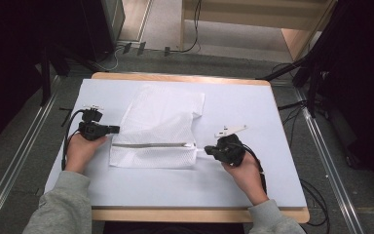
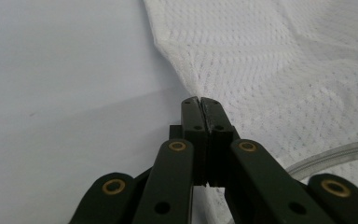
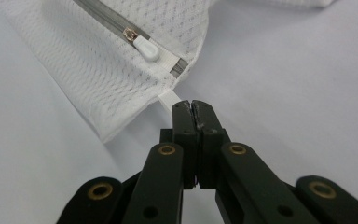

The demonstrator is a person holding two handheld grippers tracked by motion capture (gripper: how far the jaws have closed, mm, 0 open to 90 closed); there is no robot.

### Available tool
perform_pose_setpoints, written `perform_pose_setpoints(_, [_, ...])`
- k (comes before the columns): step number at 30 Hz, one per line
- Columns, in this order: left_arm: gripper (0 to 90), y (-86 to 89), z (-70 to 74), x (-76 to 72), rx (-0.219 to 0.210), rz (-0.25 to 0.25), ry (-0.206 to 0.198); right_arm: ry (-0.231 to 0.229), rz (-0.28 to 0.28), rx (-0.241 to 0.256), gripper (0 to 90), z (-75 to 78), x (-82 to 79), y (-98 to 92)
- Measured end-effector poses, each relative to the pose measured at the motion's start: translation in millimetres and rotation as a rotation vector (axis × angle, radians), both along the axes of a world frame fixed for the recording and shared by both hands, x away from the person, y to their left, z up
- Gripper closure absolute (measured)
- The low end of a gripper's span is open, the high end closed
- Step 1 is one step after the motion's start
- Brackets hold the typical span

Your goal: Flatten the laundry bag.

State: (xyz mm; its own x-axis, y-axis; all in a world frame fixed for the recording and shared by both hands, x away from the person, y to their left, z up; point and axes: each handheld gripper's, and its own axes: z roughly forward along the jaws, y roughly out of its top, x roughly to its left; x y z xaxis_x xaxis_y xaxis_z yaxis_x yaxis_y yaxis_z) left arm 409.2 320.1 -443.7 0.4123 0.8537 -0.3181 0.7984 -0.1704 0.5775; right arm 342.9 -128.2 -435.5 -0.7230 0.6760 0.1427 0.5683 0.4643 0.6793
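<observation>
Mesh laundry bag (image 1: 158, 129), unlabelled, between both claws

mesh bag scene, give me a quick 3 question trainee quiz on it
1. True or false: the zip on the mesh bag is closed.
2. What does the right gripper pinch? A) the zip pull B) a white tab C) nothing
3. Which edge of the bag does the left gripper meet in the high view?

Key: 1 true. 2 B, the white tab at the bag's corner, beside the zip pull. 3 its left edge.
</observation>
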Motion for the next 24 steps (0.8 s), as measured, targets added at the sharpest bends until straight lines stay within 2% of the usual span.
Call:
perform_pose_setpoints(4, [90.0, -10.7, -0.7, 2.6, -0.021, -0.030, -0.004, -0.005, -0.010, -0.021, 90.0, -1.8, -8.5, -13.4])
perform_pose_setpoints(8, [90.0, -21.4, -0.4, 4.2, -0.029, -0.064, 0.004, 0.013, -0.033, -0.030, 90.0, -2.6, -18.7, -26.7])
perform_pose_setpoints(9, [90.0, -24.8, -0.4, 4.1, -0.028, -0.068, 0.001, 0.008, -0.036, -0.028, 90.0, -2.9, -20.6, -30.3])
perform_pose_setpoints(15, [90.0, -38.9, 0.3, 2.6, -0.008, -0.110, 0.000, 0.043, -0.056, -0.019, 90.0, -8.0, -32.2, -42.6])
perform_pose_setpoints(20, [89.9, -44.6, -0.3, -1.8, -0.010, -0.131, 0.010, 0.056, -0.071, -0.029, 90.0, -10.7, -36.8, -49.8])
perform_pose_setpoints(24, [87.3, -45.8, -1.3, -5.8, -0.007, -0.141, 0.013, 0.063, -0.089, -0.029, 89.7, -13.9, -33.1, -55.2])
